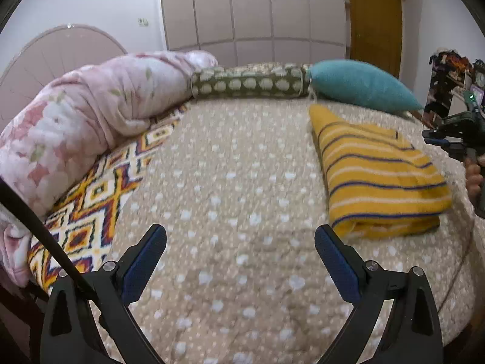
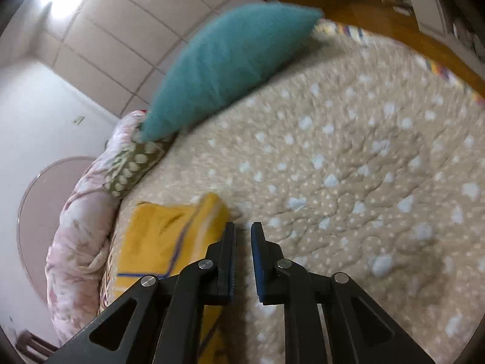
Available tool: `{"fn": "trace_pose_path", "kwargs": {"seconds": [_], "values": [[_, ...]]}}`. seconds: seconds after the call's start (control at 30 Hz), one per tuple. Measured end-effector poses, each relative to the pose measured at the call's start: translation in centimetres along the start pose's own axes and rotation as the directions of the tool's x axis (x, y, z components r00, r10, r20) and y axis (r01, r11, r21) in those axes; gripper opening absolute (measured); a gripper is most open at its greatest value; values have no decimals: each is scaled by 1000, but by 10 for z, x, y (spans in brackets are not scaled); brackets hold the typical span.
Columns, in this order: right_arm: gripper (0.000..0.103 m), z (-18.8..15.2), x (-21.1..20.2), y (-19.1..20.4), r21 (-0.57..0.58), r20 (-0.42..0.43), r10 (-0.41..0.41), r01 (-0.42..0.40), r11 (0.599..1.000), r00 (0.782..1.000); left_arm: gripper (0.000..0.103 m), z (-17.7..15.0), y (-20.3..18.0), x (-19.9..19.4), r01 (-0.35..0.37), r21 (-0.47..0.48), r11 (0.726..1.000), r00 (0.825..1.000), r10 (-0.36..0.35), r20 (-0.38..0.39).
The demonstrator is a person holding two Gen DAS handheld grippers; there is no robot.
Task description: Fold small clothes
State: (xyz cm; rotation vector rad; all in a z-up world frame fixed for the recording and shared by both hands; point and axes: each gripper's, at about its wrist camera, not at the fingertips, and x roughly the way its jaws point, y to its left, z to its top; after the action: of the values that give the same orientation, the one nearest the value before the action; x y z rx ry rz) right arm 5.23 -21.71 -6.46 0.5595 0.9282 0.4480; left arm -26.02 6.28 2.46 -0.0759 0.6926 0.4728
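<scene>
A folded yellow garment (image 1: 379, 179) with white and dark blue stripes lies on the right side of the beige dotted bedspread (image 1: 230, 182). My left gripper (image 1: 241, 242) hovers over bare bedspread to the garment's left, jaws wide open and empty. In the right wrist view the same yellow garment (image 2: 157, 236) lies just left of my right gripper (image 2: 243, 233). Its jaws are drawn together to a narrow slit with nothing between them, and its left finger (image 2: 229, 242) stands at the garment's edge. A hand (image 1: 474, 176) holding that gripper shows at the left view's right edge.
A teal pillow (image 1: 360, 86), a green bolster with white spots (image 1: 248, 83) and a rolled pink floral quilt (image 1: 75, 121) line the far and left sides of the bed. A bright patterned sheet (image 1: 91, 212) shows at the left. Wardrobe doors (image 1: 254, 15) and a cluttered shelf (image 1: 451, 82) stand beyond.
</scene>
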Motion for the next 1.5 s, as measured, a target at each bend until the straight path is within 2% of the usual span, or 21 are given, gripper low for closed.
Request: {"fn": "trace_pose_path", "kwargs": {"seconds": [0.07,0.2,0.27,0.33,0.4,0.43,0.53,0.57,0.6,0.67,0.77,0.97,1.03,1.07,1.1,1.17,1.23,1.3,1.37,1.43,1.5], "values": [[14,-10,-18,19,-64,6,39,-38,997,999,98,2,-5,3,-9,17,1000,1000,9,2],[14,-37,-30,66,-162,-43,151,-156,974,988,98,2,-3,12,8,11,1000,996,-7,-89],[14,-57,-24,96,-207,-117,237,-257,944,964,98,-2,4,13,19,-17,1000,993,-21,-118],[14,-73,-10,115,-208,-199,307,-347,915,931,98,-5,11,13,31,-44,999,989,-37,-143],[14,-93,12,137,-208,-281,343,-406,890,896,98,-8,17,9,39,-66,997,987,-48,-152],[14,-101,18,142,-207,-304,345,-415,886,888,98,-9,20,6,42,-74,996,988,-53,-147],[14,-129,52,153,-140,-407,371,-458,878,835,98,-12,25,-5,40,-75,996,991,-49,-126],[14,-139,56,155,-127,-428,373,-464,877,823,98,-13,27,-8,41,-76,996,992,-50,-119],[14,-152,67,153,-119,-465,351,-451,885,813,98,-14,29,-11,44,-78,996,992,-53,-115],[10,-171,80,141,-112,-496,302,-405,907,814,98,-16,32,-15,53,-83,995,992,-62,-114],[7,-193,77,123,-67,-510,327,-415,907,796,98,-17,35,-22,64,-84,994,992,-73,-107],[7,-216,54,96,37,-492,389,-428,903,779,98,-19,32,-36,63,-68,996,994,-69,-86],[12,-219,43,89,39,-485,380,-414,909,788,98,-21,29,-39,63,-55,996,994,-67,-85],[17,-221,33,87,-2,-475,337,-384,923,813,98,-22,27,-40,62,-44,997,994,-66,-85],[17,-221,25,87,-32,-465,315,-371,928,827,98,-23,24,-41,64,-33,997,994,-66,-88],[17,-218,6,89,-66,-434,315,-379,923,844,98,-24,21,-40,66,-21,998,993,-68,-95],[17,-206,-17,90,-105,-382,326,-391,914,865,98,-26,17,-39,77,-16,997,991,-79,-105],[18,-185,-38,88,-141,-303,317,-371,918,899,98,-27,12,-37,87,-4,996,990,-87,-113],[21,-166,-44,81,-119,-257,317,-355,927,913,98,-26,8,-36,93,9,996,989,-91,-114],[23,-146,-42,64,-73,-215,305,-326,943,928,98,-24,4,-37,97,19,995,989,-95,-111],[22,-134,-31,37,-42,-182,189,-199,979,965,98,-24,2,-37,98,27,995,990,-94,-109]]}}
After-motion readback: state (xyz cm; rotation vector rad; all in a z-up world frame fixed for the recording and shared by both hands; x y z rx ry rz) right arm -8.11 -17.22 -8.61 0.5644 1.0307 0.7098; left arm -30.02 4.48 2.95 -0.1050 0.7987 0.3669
